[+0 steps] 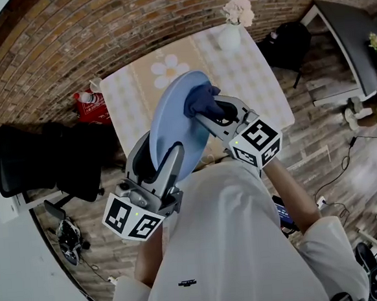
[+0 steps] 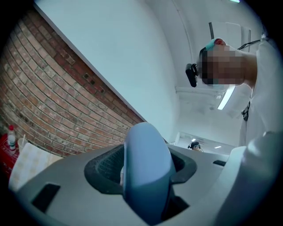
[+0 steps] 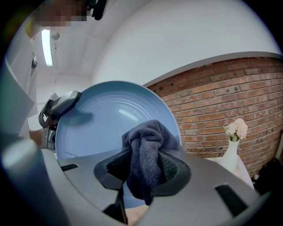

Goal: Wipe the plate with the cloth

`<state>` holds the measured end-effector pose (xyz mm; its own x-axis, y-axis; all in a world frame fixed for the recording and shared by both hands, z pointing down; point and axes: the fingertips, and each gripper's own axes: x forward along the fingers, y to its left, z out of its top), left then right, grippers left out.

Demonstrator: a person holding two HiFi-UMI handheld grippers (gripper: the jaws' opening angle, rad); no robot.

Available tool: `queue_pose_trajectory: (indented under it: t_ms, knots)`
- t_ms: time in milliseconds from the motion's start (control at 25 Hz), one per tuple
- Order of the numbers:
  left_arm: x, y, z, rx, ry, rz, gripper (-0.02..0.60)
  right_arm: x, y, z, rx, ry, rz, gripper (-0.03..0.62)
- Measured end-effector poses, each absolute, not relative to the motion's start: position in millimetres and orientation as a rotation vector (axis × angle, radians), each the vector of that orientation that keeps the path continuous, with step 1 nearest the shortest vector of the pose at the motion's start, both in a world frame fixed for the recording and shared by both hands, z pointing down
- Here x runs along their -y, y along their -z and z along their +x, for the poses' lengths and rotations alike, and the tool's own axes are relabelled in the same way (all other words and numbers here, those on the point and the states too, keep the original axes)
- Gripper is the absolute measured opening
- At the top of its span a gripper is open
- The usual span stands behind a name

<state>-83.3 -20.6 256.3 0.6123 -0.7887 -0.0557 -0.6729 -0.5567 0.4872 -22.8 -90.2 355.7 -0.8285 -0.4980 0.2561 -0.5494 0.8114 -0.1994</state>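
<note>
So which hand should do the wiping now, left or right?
Right, probably. The right gripper is shut on the dark cloth, which sits at the face of the blue plate. The left gripper is busy clamping the plate's rim, holding it tilted up.

Bench [image 1: 260,76] top bare on right and far side, only a vase [image 1: 229,36] at its far right corner. Plate [image 1: 170,122] held tilted above bench middle, left tool [image 1: 160,158] clamped on its near rim, right tool [image 1: 211,112] holding cloth [image 1: 201,100] against its face. Chair [image 1: 46,164] stands left, brick wall [image 1: 101,30] behind bench.
</note>
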Motion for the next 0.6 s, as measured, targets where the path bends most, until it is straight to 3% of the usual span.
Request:
queue_pose_trajectory:
  t_ms: [600]
  knots:
    - [43, -246, -92, 1.167, 0.42, 2.427, 0.242, 76, -390, -26, 2.728, -0.454, 0.751, 0.143]
